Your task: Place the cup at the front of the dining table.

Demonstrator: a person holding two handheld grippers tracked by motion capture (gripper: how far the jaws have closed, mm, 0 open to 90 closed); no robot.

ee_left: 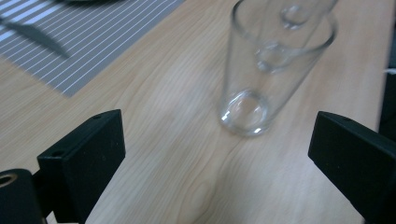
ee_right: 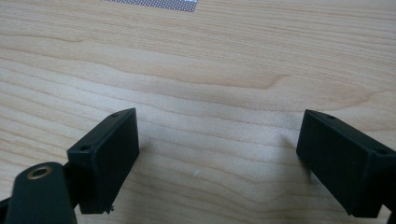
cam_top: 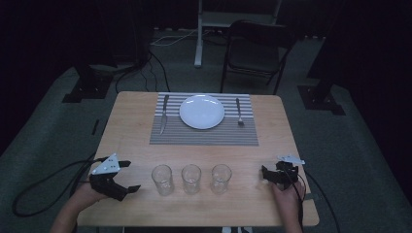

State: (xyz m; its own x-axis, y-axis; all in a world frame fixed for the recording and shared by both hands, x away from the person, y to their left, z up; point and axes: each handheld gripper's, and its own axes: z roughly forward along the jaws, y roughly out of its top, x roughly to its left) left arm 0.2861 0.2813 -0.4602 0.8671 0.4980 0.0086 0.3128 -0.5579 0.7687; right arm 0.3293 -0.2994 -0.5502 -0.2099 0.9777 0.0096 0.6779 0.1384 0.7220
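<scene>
Three clear empty glasses stand in a row near the table's front edge: left (cam_top: pixel 162 179), middle (cam_top: pixel 191 178), right (cam_top: pixel 221 177). My left gripper (cam_top: pixel 132 175) is held just left of the left glass, its jaws wide open and pointing toward it. In the left gripper view the left glass (ee_left: pixel 271 70) stands upright ahead of the open left gripper (ee_left: pixel 217 128), apart from both pads, with the other glasses lined up behind it. My right gripper (cam_top: pixel 270 174) rests right of the row, open over bare wood. The right gripper view shows that gripper (ee_right: pixel 217 121) with nothing between its jaws.
A striped grey placemat (cam_top: pixel 204 136) at the table's far side carries a white plate (cam_top: pixel 202 111), a knife (cam_top: pixel 163 114) to its left and a fork (cam_top: pixel 239 112) to its right. A dark folding chair (cam_top: pixel 255 51) stands beyond the table. Cables trail off both front corners.
</scene>
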